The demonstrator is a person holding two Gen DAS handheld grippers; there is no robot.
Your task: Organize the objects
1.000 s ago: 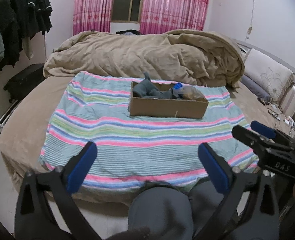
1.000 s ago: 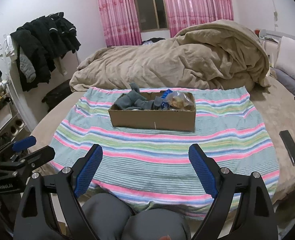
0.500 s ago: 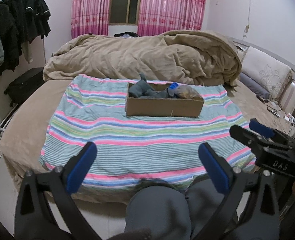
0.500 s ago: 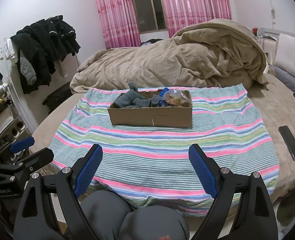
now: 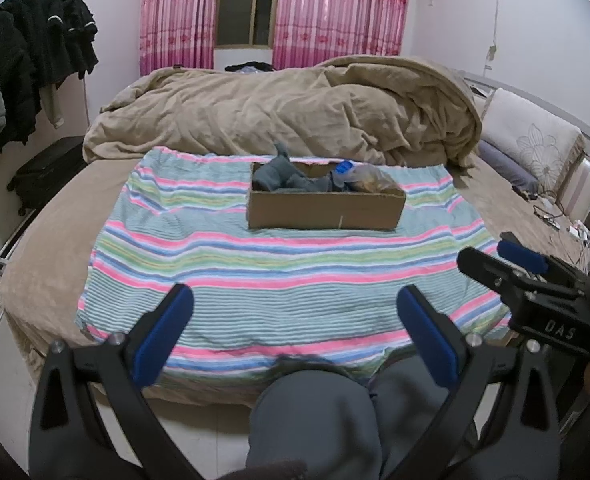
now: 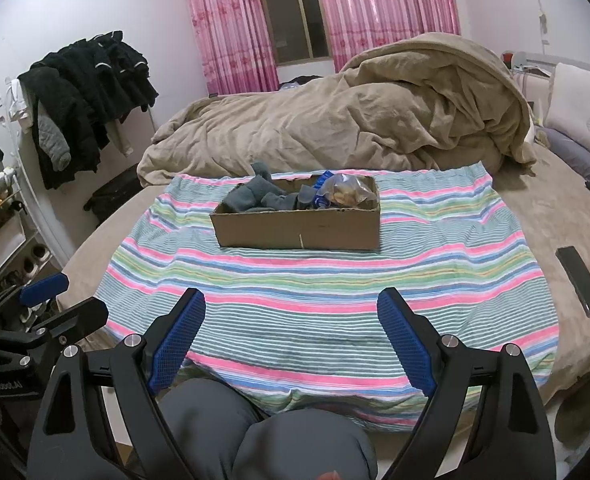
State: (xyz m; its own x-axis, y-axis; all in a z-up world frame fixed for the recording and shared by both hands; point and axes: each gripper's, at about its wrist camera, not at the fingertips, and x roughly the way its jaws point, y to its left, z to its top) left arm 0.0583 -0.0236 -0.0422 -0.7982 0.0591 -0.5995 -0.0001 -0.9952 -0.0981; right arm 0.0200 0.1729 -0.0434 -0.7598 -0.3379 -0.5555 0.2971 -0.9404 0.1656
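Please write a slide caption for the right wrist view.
Open right gripper faces a brown cardboard box on a striped blanket.

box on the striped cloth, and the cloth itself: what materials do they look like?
Box: plain brown corrugated cardboard by the look, matte, with raw cut top edges and flat stiff walls.
Striped cloth: woven or knit fabric, probably cotton-like, matte; it wrinkles softly and drapes over the bed's edge. The exact fibre cannot be told.
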